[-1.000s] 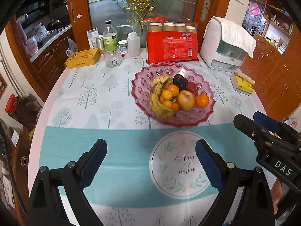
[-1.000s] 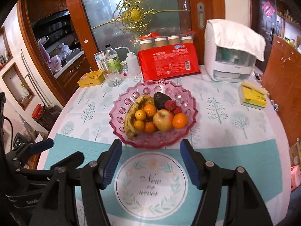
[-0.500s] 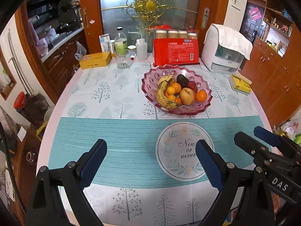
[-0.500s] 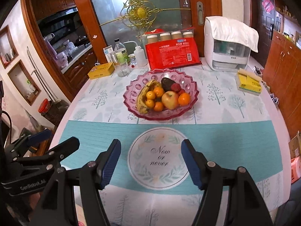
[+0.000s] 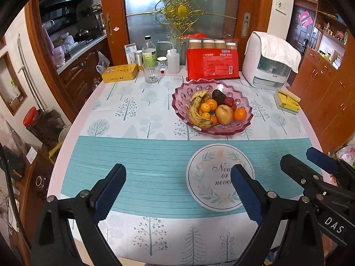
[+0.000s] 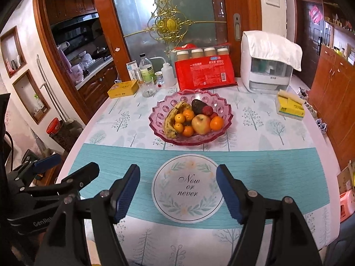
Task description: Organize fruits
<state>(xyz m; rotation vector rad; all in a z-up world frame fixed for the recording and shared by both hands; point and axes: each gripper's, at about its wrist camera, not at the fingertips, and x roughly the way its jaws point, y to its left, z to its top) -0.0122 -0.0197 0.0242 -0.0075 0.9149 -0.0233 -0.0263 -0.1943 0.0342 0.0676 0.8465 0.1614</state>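
With all fruit in the pink bowl [image 6: 224,119], both grippers hover near it, left gripper [image 5: 177,190] spread, right gripper [image 6: 177,190] opening, empty; retreat clear.

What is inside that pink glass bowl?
The pink bowl holds a spotted banana, an apple, several oranges, a dark avocado and something red. Whatever lies beneath them is covered.

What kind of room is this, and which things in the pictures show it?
Most likely a home dining area beside a kitchen. A round table with a printed cloth holds a pink fruit bowl, wooden cabinets line the wall, and a kitchen counter shows through the doorway.
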